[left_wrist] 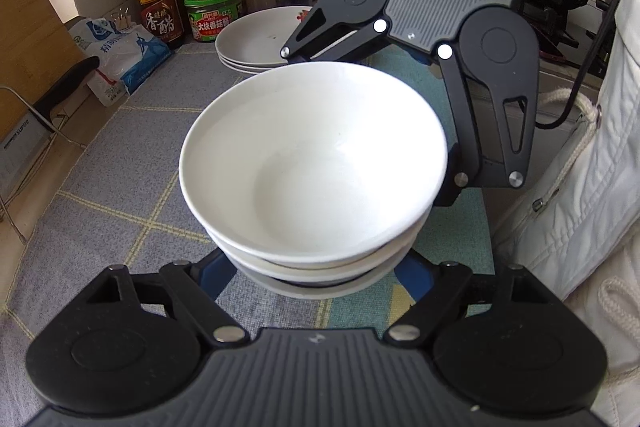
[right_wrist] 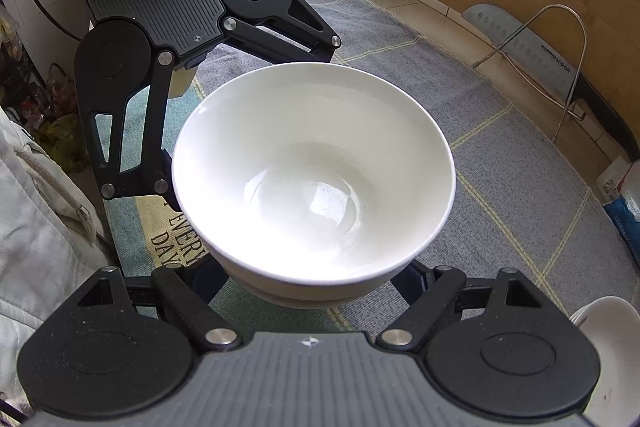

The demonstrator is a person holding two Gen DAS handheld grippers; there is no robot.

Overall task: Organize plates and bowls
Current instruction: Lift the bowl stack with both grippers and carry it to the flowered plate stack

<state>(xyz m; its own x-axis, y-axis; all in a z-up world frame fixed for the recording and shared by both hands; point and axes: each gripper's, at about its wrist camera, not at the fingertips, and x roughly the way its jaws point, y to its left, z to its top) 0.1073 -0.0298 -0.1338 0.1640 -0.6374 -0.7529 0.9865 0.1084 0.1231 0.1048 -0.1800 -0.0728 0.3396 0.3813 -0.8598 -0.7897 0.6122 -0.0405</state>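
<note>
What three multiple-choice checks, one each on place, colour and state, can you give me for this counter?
1. The plates sit:
A) in a sink
B) on the cloth, next to the green-lidded jar
C) on the cutting board

2. The top bowl is:
A) blue
B) white
C) black

3. The top bowl is:
A) full of soup
B) upside down
C) empty, nested on other bowls

Key:
1 B: the left wrist view shows them by the jar.
2 B: it is glossy white throughout.
3 C: its inside is bare, with rims showing beneath.
</note>
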